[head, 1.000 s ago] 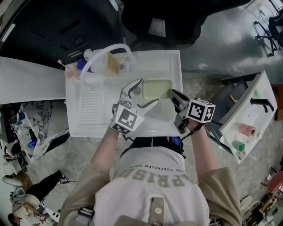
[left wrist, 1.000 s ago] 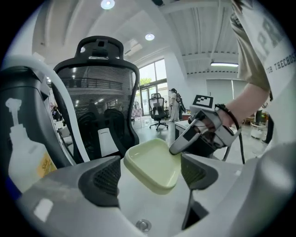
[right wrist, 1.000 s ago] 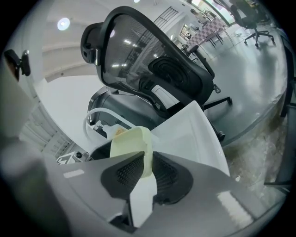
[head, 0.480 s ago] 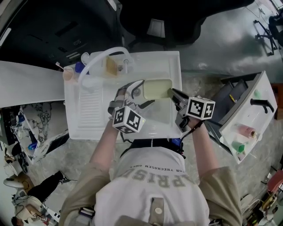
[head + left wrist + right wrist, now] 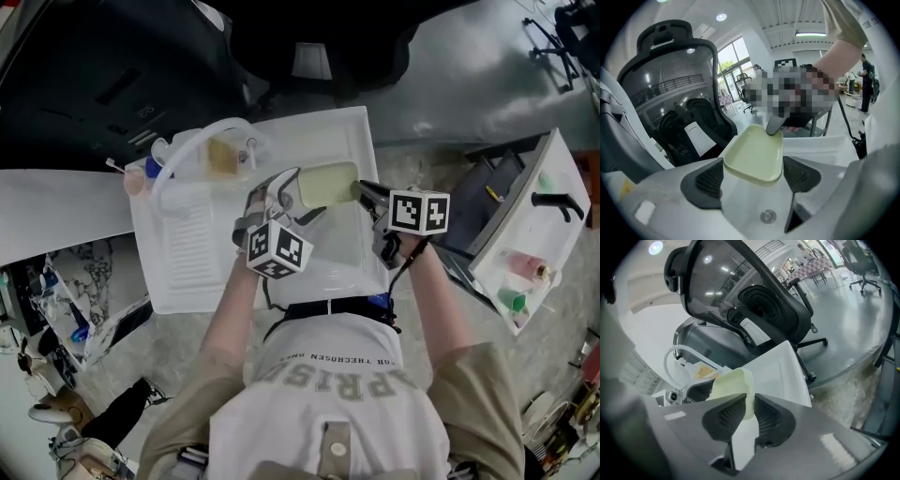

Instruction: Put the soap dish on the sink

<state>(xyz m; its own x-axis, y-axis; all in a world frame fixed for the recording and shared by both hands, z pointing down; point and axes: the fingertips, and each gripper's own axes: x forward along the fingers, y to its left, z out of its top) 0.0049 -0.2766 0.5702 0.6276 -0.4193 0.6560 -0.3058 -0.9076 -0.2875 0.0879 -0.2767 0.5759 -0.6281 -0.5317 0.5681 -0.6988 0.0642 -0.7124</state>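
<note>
The soap dish (image 5: 326,184) is a pale yellow-green rectangular tray, held in the air over the basin of the white sink (image 5: 349,127). My right gripper (image 5: 361,192) is shut on the dish's right rim; in the right gripper view its pads pinch the rim (image 5: 733,385) at the gripper (image 5: 750,416). My left gripper (image 5: 291,199) is open at the dish's left end. In the left gripper view the dish (image 5: 754,157) hangs between and just beyond the spread pads of the gripper (image 5: 754,180), above the drain (image 5: 768,216). I cannot see the pads touching it.
A ribbed drainboard (image 5: 192,244) forms the sink's left half. At its back stand a curved white hose (image 5: 202,136), a yellow soap piece (image 5: 222,157) and small cups (image 5: 139,176). A black office chair (image 5: 309,47) stands behind the sink, a white shelf unit (image 5: 534,234) to the right.
My left gripper has rolled and sunk closer to the dish's left end. The right gripper, still holding the dish, has shifted only slightly.
</note>
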